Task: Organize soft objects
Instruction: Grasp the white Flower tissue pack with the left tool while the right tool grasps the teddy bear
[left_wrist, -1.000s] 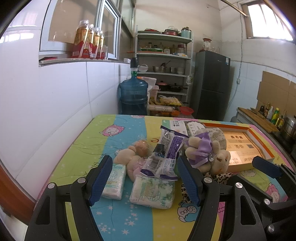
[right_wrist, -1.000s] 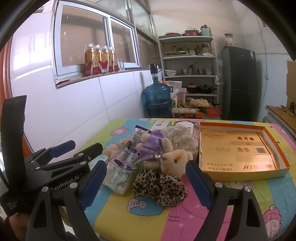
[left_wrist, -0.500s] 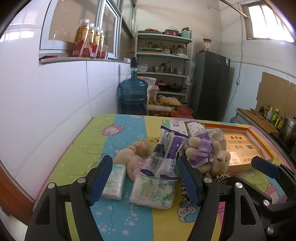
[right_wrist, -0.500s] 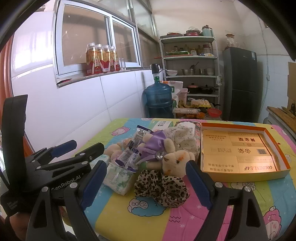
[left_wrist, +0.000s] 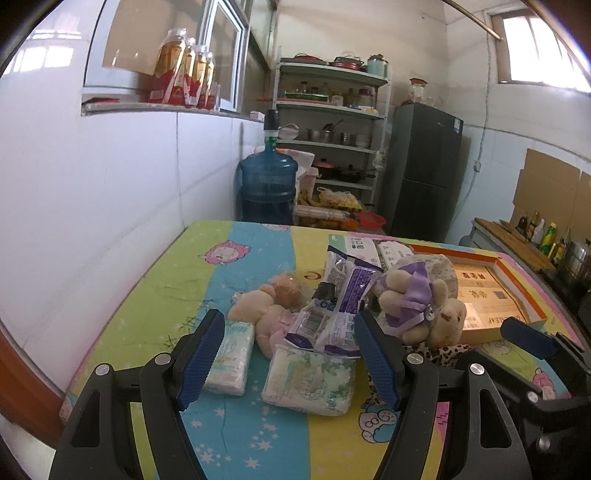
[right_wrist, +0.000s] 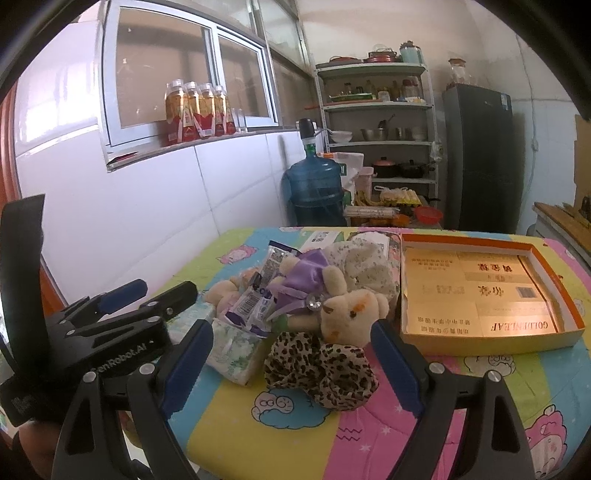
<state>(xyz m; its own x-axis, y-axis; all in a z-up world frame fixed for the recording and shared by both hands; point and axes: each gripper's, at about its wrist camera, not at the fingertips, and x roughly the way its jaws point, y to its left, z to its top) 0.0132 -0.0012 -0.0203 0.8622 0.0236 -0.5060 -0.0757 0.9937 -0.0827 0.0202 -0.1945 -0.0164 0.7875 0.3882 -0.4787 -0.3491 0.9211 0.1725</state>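
Little has moved since the earlier frames: both grippers hover at the near edge of the table (right_wrist: 480, 424), and the right view has crept slightly closer to the pile. Beyond it, right, sits an empty orange-rimmed box (right_wrist: 491, 328). Left gripper (left_wrist: 290, 358) and right gripper (right_wrist: 291, 363) are both wide open, holding nothing. The bear with the purple bow (right_wrist: 332, 302) lies on its side mid-pile, long axis left to right, head toward the box. A leopard scrunchie (right_wrist: 319, 369) lies nearest the right gripper. Probably best: descend straight, straddle one soft item across its narrow width, close gently
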